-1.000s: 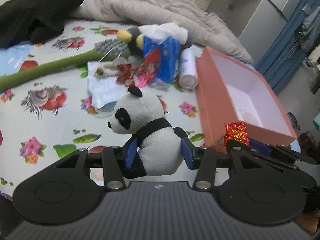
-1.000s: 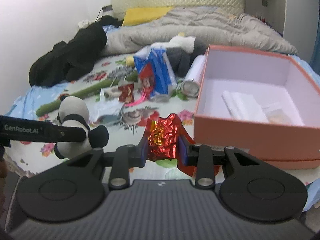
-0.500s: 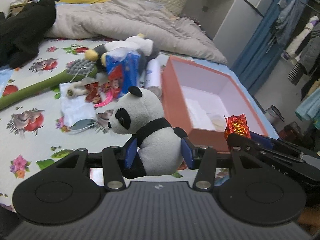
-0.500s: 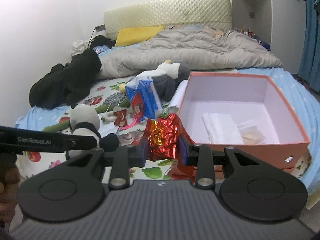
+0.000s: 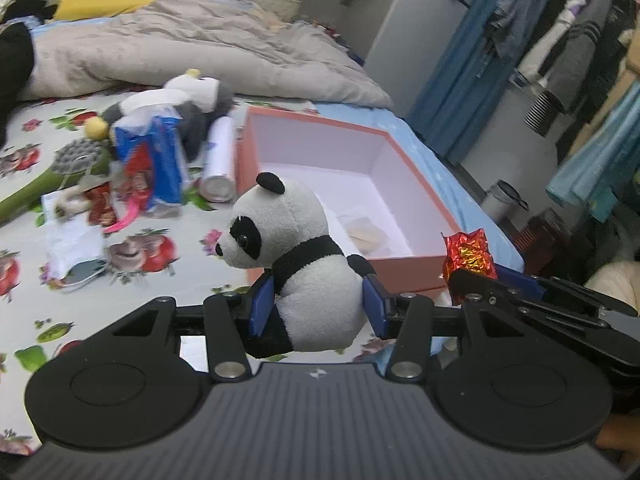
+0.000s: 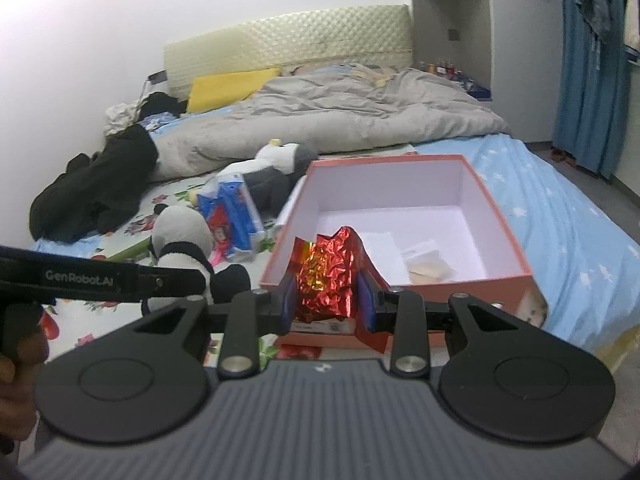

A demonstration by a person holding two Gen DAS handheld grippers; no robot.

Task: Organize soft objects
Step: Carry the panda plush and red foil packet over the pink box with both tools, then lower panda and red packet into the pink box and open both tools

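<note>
panda (image 5: 308, 280) lower body: behind tool | box (image 6: 496, 216) near wall: behind foil packet (image 6: 326, 280)

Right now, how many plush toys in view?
2. A panda clamped in the left gripper, and a grey-and-white plush lying on the bed by the box. More may hide in the clutter.

I am in a bedroom of a home — a bed (image 6: 560, 216) with a floral sheet (image 5: 132, 276) and rumpled grey duvet (image 6: 340, 120); a yellow pillow (image 6: 228, 88) against a padded headboard (image 6: 288, 44); blue curtains (image 6: 592, 60); clothes hanging at the side (image 5: 568, 40) — plainly lived in.
</note>
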